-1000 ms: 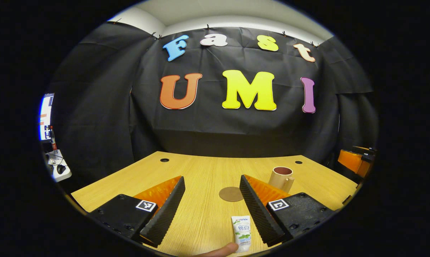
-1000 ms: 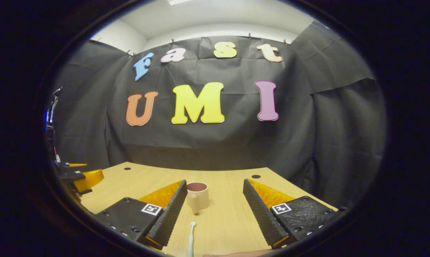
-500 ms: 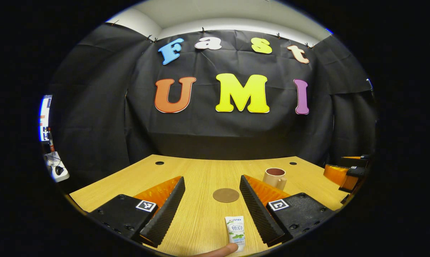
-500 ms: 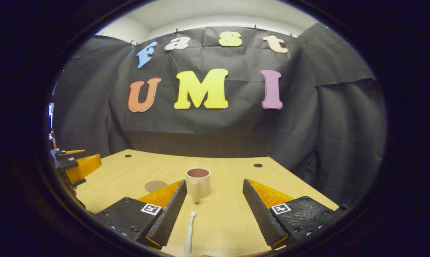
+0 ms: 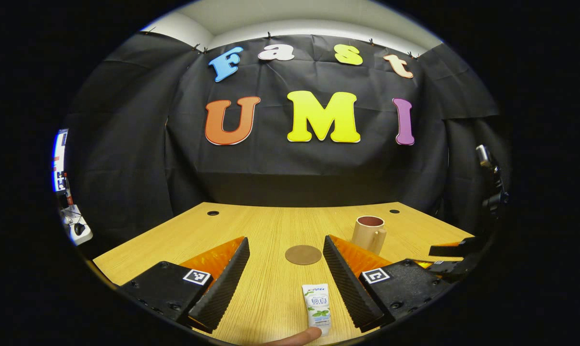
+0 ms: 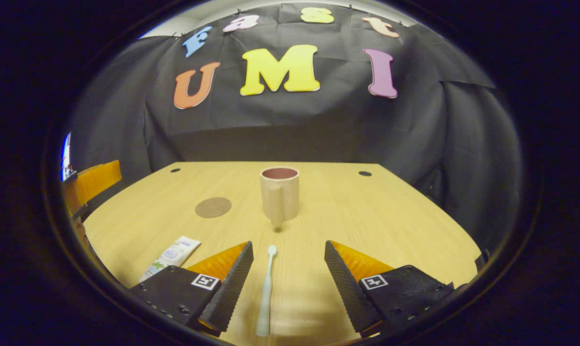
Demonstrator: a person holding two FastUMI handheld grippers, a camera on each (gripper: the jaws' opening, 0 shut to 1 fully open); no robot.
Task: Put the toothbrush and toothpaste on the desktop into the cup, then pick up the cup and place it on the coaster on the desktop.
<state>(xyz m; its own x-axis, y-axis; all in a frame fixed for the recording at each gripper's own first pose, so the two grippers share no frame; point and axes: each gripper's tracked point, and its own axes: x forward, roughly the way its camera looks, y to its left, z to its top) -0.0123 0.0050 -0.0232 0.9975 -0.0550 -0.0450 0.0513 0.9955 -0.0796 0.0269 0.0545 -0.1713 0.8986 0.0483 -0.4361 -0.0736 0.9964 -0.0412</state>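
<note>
Right gripper view, from my remote station: one toothbrush [image 6: 266, 293] lay flat on the desk [image 6: 391, 216], its long axis running straight away from the camera, head toward the single cup [image 6: 280, 193]. My right gripper [image 6: 288, 283] hung above it, fingers spread wide, gripping nothing. One toothpaste tube [image 5: 317, 307] lay lengthwise between the wide-open fingers of my left gripper [image 5: 286, 278], its flat end pointing toward one round coaster [image 5: 303, 254]. A fingertip [image 5: 297, 338] touched the tube's near end.

light: even, overhead | shadows: soft, short | focus: sharp centre | edges: strong fisheye bending, dim rim
</note>
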